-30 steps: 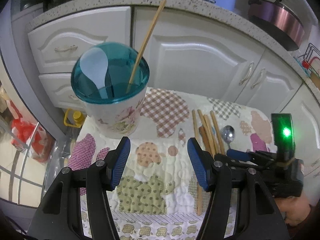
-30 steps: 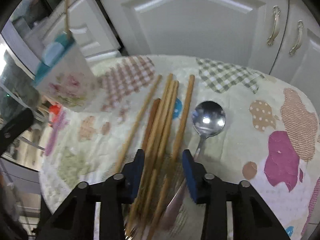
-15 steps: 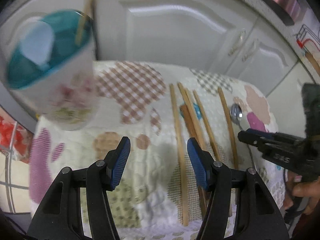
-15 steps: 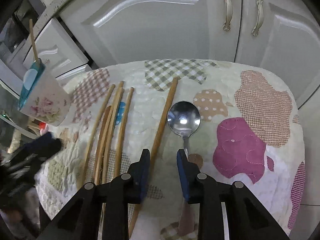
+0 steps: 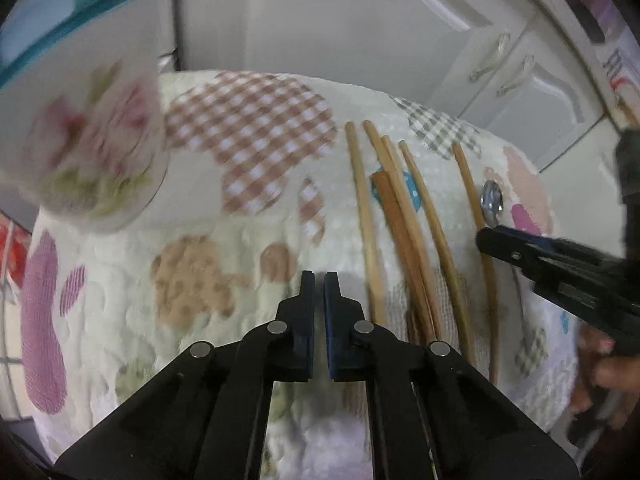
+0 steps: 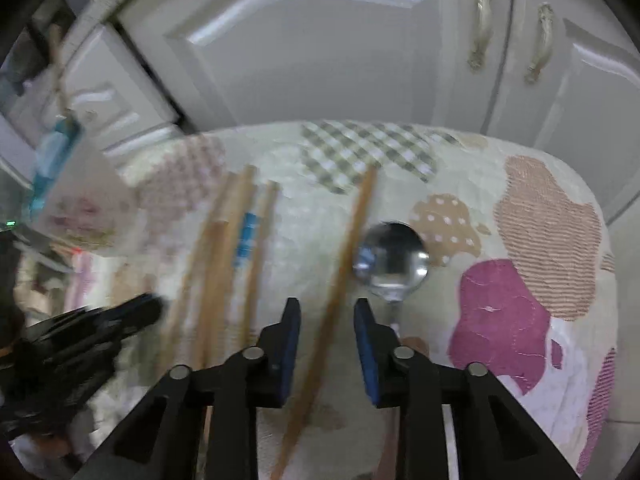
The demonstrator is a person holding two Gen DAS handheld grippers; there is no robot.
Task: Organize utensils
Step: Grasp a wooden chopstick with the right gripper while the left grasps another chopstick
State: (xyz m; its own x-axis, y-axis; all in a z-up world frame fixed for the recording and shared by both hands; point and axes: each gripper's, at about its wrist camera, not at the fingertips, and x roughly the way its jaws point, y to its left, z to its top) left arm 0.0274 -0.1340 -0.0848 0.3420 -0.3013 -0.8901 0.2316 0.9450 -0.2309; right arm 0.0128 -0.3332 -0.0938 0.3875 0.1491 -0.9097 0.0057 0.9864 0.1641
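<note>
Several wooden chopsticks (image 5: 400, 216) lie side by side on a patchwork cloth (image 5: 224, 248). A floral cup with a teal rim (image 5: 84, 148) stands at the left, blurred. My left gripper (image 5: 319, 276) is shut and empty, low over the cloth just left of the chopsticks. In the right wrist view my right gripper (image 6: 327, 308) is open, with one lone chopstick (image 6: 348, 248) running between its jaws. A metal spoon (image 6: 391, 260) lies just right of that chopstick. The cup (image 6: 68, 200) is at the far left there.
White cabinet doors (image 6: 320, 52) with metal handles (image 6: 482, 28) stand behind the small cloth-covered table. The cloth drops off at the right edge (image 6: 600, 208). The right gripper (image 5: 552, 260) shows at the right of the left wrist view, the left gripper (image 6: 80, 332) at the left of the right wrist view.
My left gripper has shut and swung right from the cup toward the chopsticks. My right gripper moved right off the chopstick bundle and now straddles the lone chopstick beside the spoon.
</note>
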